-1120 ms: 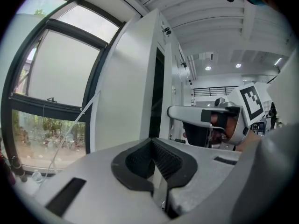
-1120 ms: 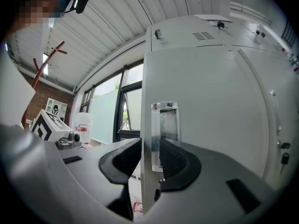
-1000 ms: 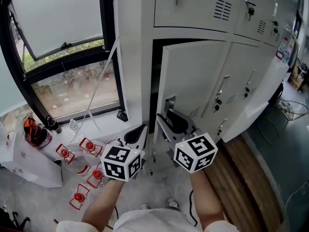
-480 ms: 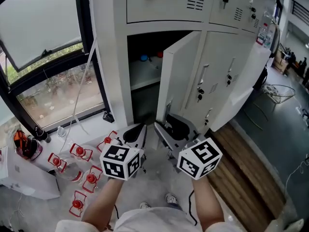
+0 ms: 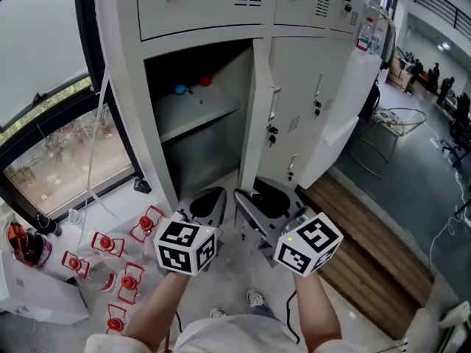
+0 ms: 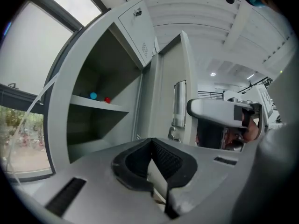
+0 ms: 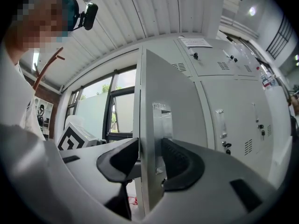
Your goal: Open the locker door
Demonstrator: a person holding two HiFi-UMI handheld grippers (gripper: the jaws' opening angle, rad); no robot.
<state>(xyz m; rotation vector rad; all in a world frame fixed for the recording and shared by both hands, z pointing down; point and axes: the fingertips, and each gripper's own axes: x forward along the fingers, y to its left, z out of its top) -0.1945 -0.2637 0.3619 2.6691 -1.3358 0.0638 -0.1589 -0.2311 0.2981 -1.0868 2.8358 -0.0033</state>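
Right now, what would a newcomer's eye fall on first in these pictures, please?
The open locker door stands out at centre, its edge between the right gripper's jaws, which have just been opening. Inside the locker, a blue ball and a red ball sit on the shelf.

Forearms extended, parallel. Left gripper: jaws together, empty. Right gripper: jaws just opened wider, locker door edge between them.

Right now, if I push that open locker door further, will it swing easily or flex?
Likely swings easily: the locker door already stands wide open. Its panel looks like thin sheet metal, so it may flex or rattle slightly under a push.
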